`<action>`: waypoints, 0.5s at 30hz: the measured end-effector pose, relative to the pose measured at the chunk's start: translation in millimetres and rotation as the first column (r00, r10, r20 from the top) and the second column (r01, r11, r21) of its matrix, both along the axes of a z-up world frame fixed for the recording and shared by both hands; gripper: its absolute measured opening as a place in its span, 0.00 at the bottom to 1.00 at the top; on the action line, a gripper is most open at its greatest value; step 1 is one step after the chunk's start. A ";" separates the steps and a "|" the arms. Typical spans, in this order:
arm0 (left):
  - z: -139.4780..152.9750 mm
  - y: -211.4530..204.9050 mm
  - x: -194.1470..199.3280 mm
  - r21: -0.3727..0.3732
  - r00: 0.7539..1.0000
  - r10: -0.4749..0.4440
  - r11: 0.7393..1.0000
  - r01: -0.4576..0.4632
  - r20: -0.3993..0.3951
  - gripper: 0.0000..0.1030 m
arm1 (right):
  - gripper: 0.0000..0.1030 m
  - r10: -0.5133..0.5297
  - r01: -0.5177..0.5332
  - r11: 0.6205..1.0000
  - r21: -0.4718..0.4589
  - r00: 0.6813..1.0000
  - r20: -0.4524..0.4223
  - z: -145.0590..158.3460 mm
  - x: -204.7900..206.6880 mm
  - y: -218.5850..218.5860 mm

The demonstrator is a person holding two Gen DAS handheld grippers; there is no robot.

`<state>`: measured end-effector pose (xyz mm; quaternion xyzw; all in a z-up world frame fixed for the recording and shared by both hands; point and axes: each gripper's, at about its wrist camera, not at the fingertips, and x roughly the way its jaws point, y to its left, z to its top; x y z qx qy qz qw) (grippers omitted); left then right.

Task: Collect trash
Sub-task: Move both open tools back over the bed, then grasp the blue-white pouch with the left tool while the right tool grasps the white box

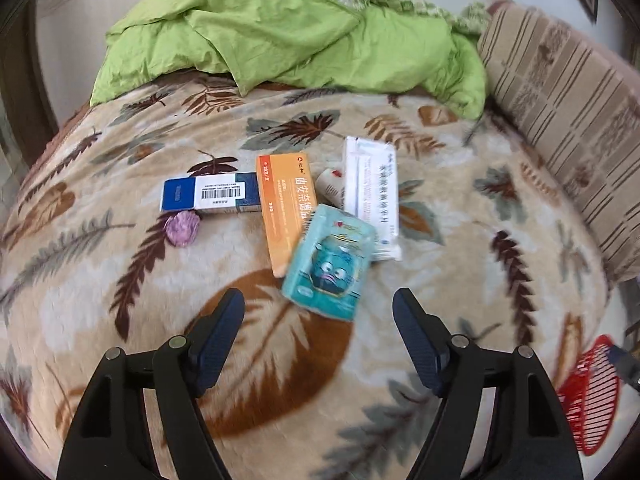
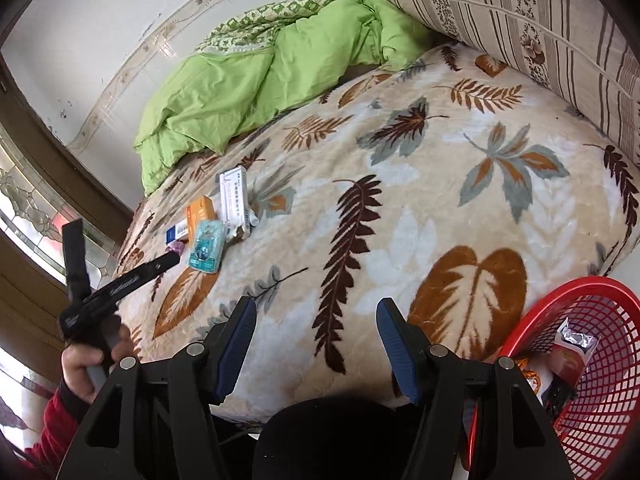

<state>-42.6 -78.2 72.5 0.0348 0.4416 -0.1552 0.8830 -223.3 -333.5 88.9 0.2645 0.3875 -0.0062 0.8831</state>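
Right now I am steering two hand-held grippers over a bed covered by a cream fleece blanket with brown and grey leaf prints (image 1: 460,300). My left gripper (image 1: 319,306) hangs with its jaws spread wide and empty, just short of a small teal plastic packet printed with a cartoon face (image 1: 329,266). That packet overlaps an orange cardboard medicine box (image 1: 282,204); beside them lie a blue and white barcoded carton (image 1: 210,193), a white foil sachet with printed text (image 1: 372,192) and a crumpled purple wrapper (image 1: 183,229). My right gripper (image 2: 316,316) is also wide open, holding nothing, over bare blanket well apart from the litter. A red plastic mesh basket (image 2: 600,408) sits at the bed's near right edge (some wrappers already lie inside). I judge the teal packet the best next pick: straddle its narrower width, press lightly into the fleece, close firmly, since thin film may slip or drag the orange box along.
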 end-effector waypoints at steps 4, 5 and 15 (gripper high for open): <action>-20.6 -21.8 17.5 0.067 0.999 -0.032 0.997 0.033 -0.006 0.73 | 0.64 -0.006 0.006 1.000 -0.008 1.000 -0.019 -3.2 1.5 -2.7; -25.3 -26.0 21.0 0.082 0.999 -0.032 0.996 0.033 -0.005 0.73 | 0.64 -0.008 0.008 1.000 -0.011 1.000 -0.022 -3.6 2.1 -3.6; -39.9 -16.7 33.2 0.081 0.999 0.045 0.996 -0.045 0.001 0.35 | 0.64 0.016 -0.017 0.999 -0.033 0.999 -0.034 -3.3 24.0 -1.2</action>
